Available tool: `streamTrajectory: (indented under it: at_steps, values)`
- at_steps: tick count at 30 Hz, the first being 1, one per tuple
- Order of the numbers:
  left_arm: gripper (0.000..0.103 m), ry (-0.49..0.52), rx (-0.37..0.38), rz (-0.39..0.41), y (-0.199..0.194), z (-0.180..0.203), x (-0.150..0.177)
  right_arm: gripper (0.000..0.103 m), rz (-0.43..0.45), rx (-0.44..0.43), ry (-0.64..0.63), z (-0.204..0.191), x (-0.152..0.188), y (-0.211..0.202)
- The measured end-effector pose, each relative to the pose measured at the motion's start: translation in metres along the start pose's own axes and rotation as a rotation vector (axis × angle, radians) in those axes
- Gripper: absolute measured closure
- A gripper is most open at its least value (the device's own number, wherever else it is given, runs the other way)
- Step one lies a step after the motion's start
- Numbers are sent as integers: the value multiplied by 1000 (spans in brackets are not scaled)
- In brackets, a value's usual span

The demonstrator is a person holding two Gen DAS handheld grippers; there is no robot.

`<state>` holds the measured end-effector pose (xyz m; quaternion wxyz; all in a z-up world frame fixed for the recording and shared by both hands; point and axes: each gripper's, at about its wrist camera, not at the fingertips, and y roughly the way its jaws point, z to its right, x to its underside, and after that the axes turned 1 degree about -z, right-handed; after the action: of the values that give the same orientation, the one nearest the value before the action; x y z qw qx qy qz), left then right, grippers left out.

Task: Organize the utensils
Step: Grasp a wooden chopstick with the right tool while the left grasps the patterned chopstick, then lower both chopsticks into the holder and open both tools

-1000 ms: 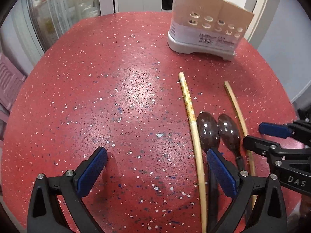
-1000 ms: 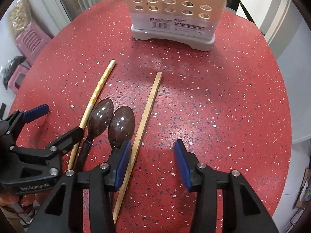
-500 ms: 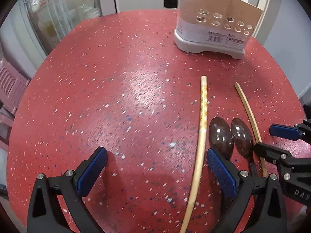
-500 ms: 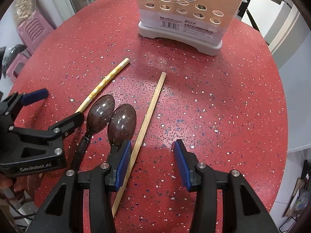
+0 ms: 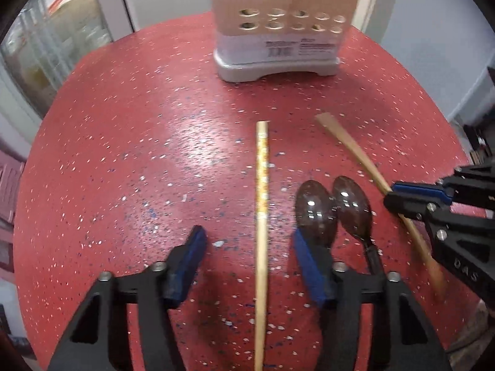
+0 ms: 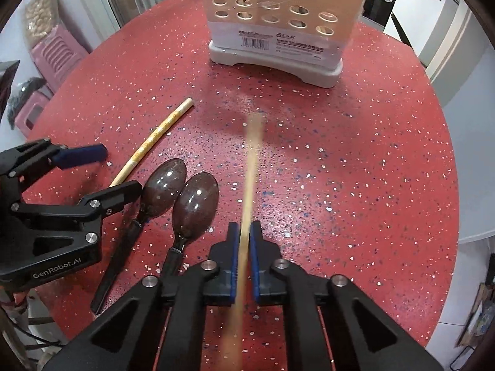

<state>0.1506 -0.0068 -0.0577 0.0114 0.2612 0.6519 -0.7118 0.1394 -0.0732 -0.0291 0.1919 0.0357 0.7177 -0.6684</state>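
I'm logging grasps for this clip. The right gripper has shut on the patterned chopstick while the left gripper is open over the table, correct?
Not quite. The right gripper has shut on the plain chopstick, as the right wrist view shows. The patterned chopstick lies on the table between the fingers of the open left gripper.

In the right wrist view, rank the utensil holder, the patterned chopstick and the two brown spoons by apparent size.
1. utensil holder, clearly largest.
2. The left spoon and right spoon look alike; unranked.
3. patterned chopstick, thinnest, though the left gripper hides its near end, so its length is unsure.
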Motion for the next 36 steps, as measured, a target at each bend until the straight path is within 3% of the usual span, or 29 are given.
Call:
streamTrajectory:
  at_steps: [2,4,16,22,36]
  values:
    - [55,18,6,3,-2,5,-1,97,6,-22,8,5,1,-1]
    - [71,12,9,4,-2,8,-2,97,12,-39,18,9,3,-2]
    - [71,-112,56,140,-32,8,16,97,127,-176,34,30,15,-29]
    - [71,-117,53,188,-48,10,10,97,207,-255,53,41,11,-54]
    - [71,-116,63,272,-78,20,-11,97,310,-327,104,53,-6,-91]
